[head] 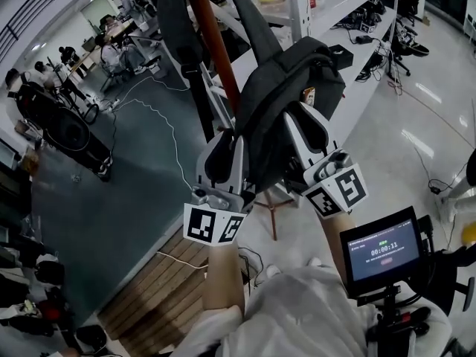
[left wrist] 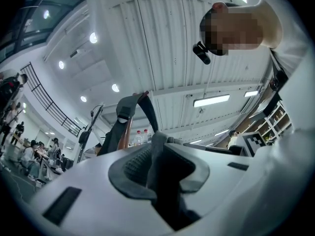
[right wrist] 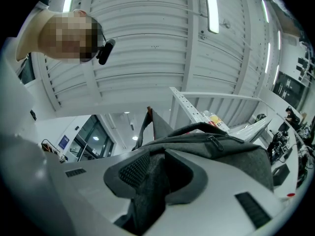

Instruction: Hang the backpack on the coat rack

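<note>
So the backpack [head: 294, 88] is up against the pole [head: 212, 43], on its right. The left gripper [head: 227, 146] is clamped underneath it on the left side, the right gripper [head: 309, 121] on the right.

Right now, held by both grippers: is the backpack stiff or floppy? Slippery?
Likely floppy: backpack fabric bunches between the right gripper's jaws. Probably not slippery: the weave looks coarse. Straps may snag: they drape against the coat rack.
</note>
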`<state>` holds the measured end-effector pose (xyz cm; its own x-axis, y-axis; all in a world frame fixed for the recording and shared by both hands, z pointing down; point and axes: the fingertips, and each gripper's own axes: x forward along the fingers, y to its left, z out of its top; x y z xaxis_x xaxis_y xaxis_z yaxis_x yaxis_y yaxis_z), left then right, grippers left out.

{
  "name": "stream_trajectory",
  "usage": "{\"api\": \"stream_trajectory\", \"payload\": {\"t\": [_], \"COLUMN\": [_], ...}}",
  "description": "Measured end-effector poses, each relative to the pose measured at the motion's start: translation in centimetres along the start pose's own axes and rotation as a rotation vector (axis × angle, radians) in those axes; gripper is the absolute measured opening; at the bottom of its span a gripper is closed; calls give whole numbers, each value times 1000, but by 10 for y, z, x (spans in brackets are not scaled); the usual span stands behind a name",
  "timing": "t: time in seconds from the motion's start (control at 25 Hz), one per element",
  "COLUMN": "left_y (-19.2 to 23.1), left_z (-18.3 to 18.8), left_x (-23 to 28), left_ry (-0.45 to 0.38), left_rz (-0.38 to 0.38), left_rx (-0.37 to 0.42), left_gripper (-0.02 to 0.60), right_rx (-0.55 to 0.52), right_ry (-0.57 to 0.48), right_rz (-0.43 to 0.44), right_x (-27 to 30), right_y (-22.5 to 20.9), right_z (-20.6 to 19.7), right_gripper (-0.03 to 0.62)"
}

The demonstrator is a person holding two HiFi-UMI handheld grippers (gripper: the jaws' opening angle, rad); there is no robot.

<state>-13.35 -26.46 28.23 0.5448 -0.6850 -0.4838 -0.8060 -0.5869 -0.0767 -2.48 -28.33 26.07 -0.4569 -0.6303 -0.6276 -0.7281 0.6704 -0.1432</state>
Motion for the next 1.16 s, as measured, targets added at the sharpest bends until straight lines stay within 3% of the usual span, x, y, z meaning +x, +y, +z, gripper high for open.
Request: {"api": "stream_trajectory", "payload": {"t": [0.32, 1.16], "left_y": [1, 3], "left_z": [1, -4], "left_x": [-1, 1], "left_ry": [1, 7], "left_rz": [-3, -9], "left_rx": [-9, -18], "left_gripper": [78, 74], "right_rx": [-46, -37], "right_ry": [15, 32], "right_rz": [6, 2], "right_x": [3, 5], "right_y": [5, 2], "right_z": [-1, -7], "right_gripper": [104, 104]}}
